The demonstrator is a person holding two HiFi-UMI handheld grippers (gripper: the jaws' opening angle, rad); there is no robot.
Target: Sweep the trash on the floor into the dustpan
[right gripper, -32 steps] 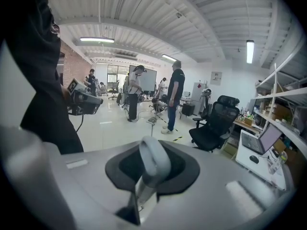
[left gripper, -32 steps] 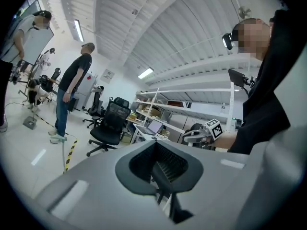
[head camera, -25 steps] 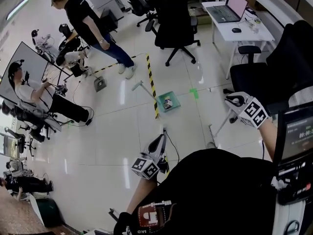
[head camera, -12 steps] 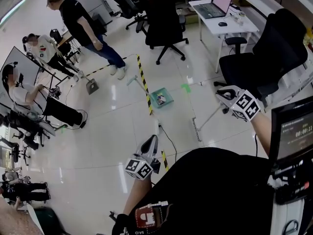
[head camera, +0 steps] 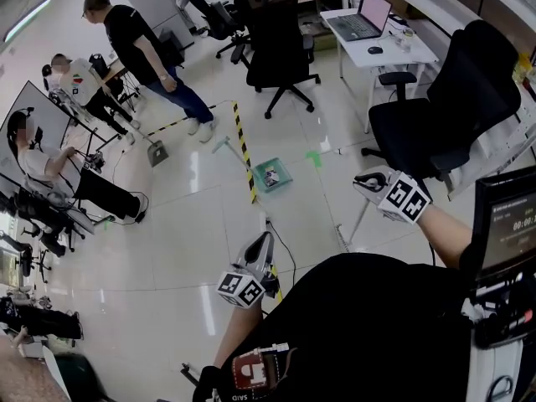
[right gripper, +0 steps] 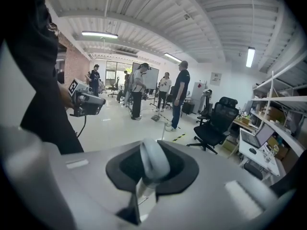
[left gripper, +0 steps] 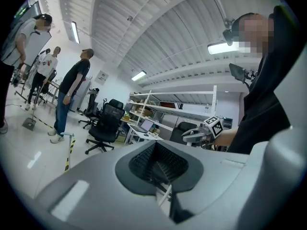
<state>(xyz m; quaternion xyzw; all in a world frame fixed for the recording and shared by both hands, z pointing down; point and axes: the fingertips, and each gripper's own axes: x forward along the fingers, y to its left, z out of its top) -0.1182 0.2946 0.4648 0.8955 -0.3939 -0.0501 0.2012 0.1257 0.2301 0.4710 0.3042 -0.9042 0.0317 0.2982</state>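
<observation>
Teal dustpan (head camera: 272, 175), yellow-and-black striped tape (head camera: 244, 151), white floor (head camera: 167, 233), black chairs (head camera: 280, 32), grey broom handle (right gripper: 152, 164).

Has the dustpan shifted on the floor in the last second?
No. The dustpan keeps its spot between the striped floor tape and the green floor mark; only the head camera's framing changed.

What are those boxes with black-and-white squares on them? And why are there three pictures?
Those cubes are part of two hand-held grippers, like big tongs, that a person carries. One picture comes from a camera on the person's head, looking down. The other two come from cameras riding on each gripper. The right gripper is shut on a broom handle. The left gripper looks shut, with nothing in it. A green dustpan sits on the shiny floor ahead, beside striped tape.
</observation>
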